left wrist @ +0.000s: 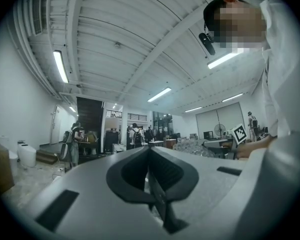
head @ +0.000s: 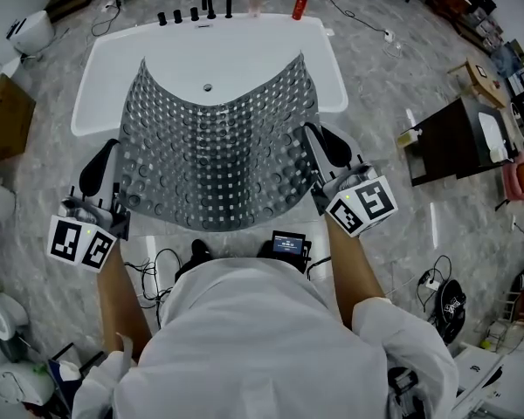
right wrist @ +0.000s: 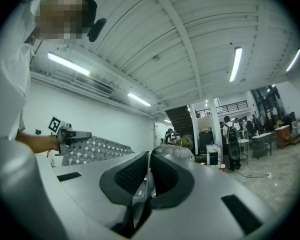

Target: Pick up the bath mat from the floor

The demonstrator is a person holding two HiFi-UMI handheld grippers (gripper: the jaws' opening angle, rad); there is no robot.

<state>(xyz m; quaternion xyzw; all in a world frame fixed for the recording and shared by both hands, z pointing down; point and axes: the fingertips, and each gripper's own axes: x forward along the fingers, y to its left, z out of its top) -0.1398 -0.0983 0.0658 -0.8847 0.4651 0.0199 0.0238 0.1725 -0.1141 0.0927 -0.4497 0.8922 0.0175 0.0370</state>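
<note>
Floor point(head: 393, 85): grey, veined, stone-look surface.
Bathtub point(head: 100, 77): glossy white basin with rounded corners and a small round drain.
Bath mat point(head: 218, 147): translucent grey flexible sheet studded with a regular grid of small round cups. It is off the floor and bowed over the bathtub between both grippers.
Left gripper point(head: 113, 195) point(left wrist: 150, 156): dark ribbed pads pressed together on the mat's left near corner.
Right gripper point(head: 319, 177) point(right wrist: 149, 164): pads pinching the right near corner, with the mat's thin edge visible between them.
Taps point(head: 210, 3): black upright cylinders at the far rim.
Bottle point(head: 300, 5): red, cylindrical.
</note>
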